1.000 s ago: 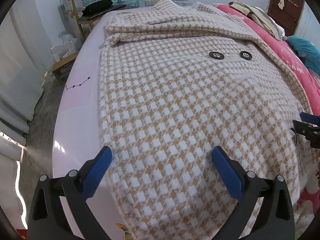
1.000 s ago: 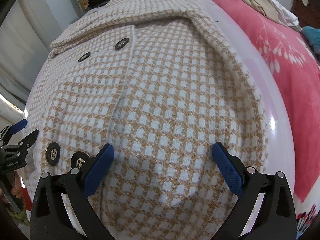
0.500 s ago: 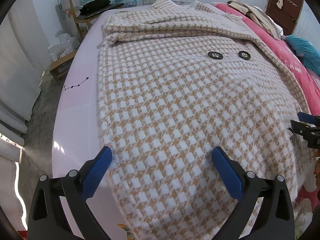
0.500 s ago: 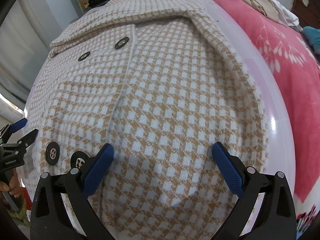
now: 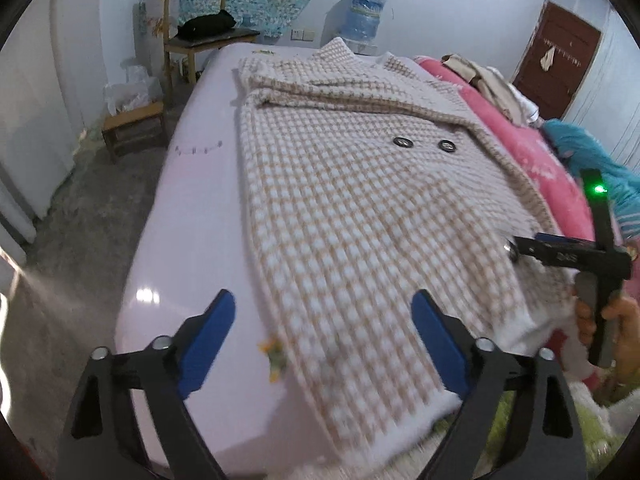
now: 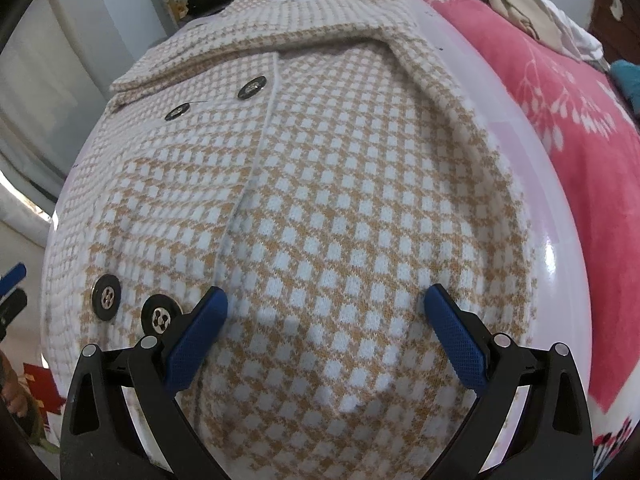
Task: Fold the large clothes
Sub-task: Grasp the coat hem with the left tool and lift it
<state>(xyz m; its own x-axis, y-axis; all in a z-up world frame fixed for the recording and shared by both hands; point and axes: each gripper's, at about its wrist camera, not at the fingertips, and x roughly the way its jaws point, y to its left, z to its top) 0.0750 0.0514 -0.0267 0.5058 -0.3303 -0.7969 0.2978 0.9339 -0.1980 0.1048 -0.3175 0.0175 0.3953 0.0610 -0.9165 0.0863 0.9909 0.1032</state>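
Two grippers, both mine, and both gaping wide with nothing caught between the blue pads. My left gripper (image 5: 324, 320) hangs above the hem corner of the houndstooth coat (image 5: 360, 208), its left finger over bare pale-pink table (image 5: 192, 208) and its right finger over the knit; whether either pad touches the cloth I cannot tell. My right gripper (image 6: 326, 312) sits low over the coat's lower front, fingers spread across the tan-and-white checks, with the fabric bulging up between them. From the left wrist view I see that right gripper (image 5: 560, 250) side-on at the coat's far edge, its tips just at a button, a green light glowing on its body.

The coat lies front-up and spread along the table, collar at the far end, hem towards me. Its sleeves are folded across the chest just under the collar. Two dark buttons (image 5: 424, 144) sit side by side high on the front, and another pair (image 6: 132, 304) lies near the hem, just beside my right gripper's left finger. The front edge runs down the middle as a white-piped line.

Along the table's right side lies a pink floral blanket (image 6: 560, 112), with a heap of beige clothes (image 5: 480, 80) at its far end. Beyond the table stand a wooden chair (image 5: 200, 20) carrying a black bag, a water-cooler bottle (image 5: 364, 16), and a brown door (image 5: 560, 56).
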